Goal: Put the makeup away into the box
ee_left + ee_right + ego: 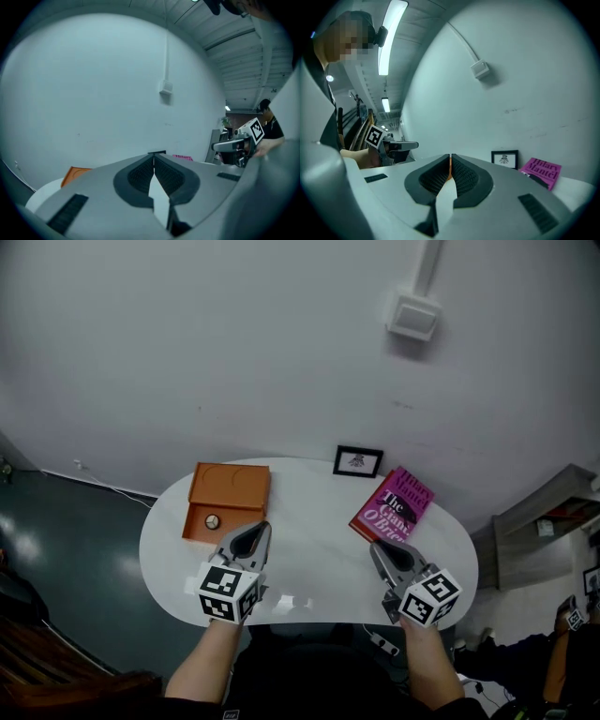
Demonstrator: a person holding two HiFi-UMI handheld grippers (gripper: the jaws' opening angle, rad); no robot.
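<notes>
Makeup [212,520] was in neither tool: the left gripper [262,527] and the right gripper [376,547] both had their jaws pressed together, empty. Just ahead of the left lay the orange box [246,486] holding it. Ahead of the right lay a pink book [394,504], with a framed picture [357,461] beyond.

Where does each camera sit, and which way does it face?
Head view: on the person's head, steeply down at the table, orange box, book, framed picture; forearms, left gripper, right gripper show.
Left gripper view: on that gripper, along its shut jaws toward the wall; right gripper at right.
Right gripper view: on that gripper, along its shut jaws toward the wall; left gripper at left.
Shared: book and framed picture, in all three.
</notes>
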